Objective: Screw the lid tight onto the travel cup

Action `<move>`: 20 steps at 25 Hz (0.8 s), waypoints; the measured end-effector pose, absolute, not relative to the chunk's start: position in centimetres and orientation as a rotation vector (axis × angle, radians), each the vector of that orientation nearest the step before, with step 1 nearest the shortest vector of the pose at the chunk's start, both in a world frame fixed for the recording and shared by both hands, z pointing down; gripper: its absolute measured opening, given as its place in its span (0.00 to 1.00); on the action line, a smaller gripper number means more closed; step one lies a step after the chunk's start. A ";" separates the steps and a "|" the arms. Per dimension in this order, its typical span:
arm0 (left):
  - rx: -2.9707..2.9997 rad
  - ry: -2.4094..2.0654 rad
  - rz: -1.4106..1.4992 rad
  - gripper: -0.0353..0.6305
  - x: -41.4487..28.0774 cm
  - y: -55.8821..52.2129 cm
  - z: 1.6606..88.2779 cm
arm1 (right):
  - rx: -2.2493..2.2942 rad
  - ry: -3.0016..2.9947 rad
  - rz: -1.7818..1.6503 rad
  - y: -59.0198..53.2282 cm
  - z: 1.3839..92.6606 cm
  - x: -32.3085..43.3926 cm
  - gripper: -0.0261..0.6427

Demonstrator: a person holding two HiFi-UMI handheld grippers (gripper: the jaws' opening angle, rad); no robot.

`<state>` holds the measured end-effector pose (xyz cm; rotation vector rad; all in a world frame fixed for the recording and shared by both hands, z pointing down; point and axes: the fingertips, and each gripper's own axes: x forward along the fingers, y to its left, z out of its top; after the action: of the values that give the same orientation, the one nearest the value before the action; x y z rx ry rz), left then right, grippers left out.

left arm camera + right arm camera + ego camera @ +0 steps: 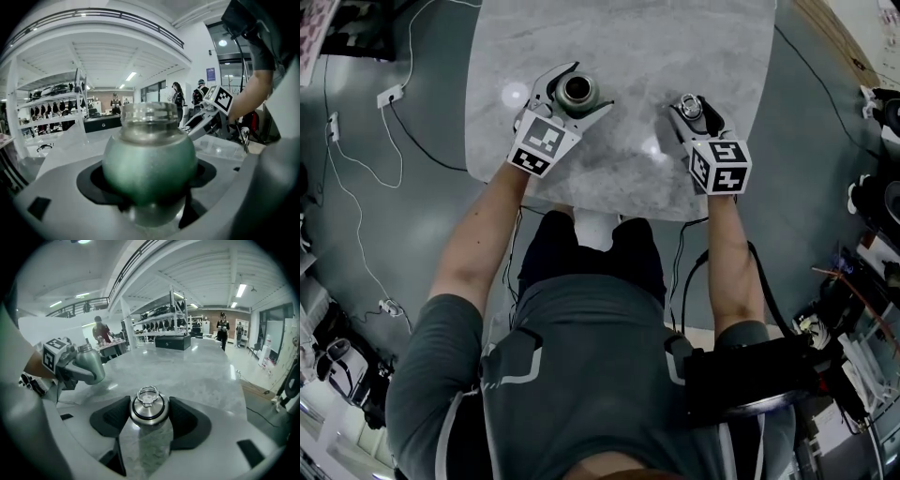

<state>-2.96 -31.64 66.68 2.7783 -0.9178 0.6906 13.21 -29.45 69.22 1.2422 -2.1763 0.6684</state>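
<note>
Green metal travel cup (149, 164), mouth uncovered, is clamped in left gripper (584, 89) over marble table (637, 47). Steel lid (148, 409) is gripped by right gripper (695, 110), well apart from the cup.

My left gripper (581, 90) has the travel cup (575, 91) upright between its jaws over the left part of the table (628, 47). My right gripper (694, 106) has the lid (692, 110) between its jaws over the right part, well apart from the cup. Both are towards my edge of the table, though I cannot tell whether they rest on it or hang just above.
</note>
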 end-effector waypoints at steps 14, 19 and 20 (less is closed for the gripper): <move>2.847 -0.923 0.398 0.65 -1.8 -26.9 49.3 | 1.203 -2.354 0.530 -26.8 52.7 12.7 0.45; 2.886 -0.852 0.397 0.65 -1.1 -23.9 45.3 | 1.193 -2.400 0.490 -24.5 47.4 12.9 0.45; 2.892 -0.840 0.383 0.65 -0.7 -23.5 44.3 | 1.193 -2.409 0.481 -24.1 46.3 13.2 0.45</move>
<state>-0.73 -23.49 44.31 2.8922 -0.8398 0.3834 13.19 -24.09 46.31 1.1931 -2.4089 0.4814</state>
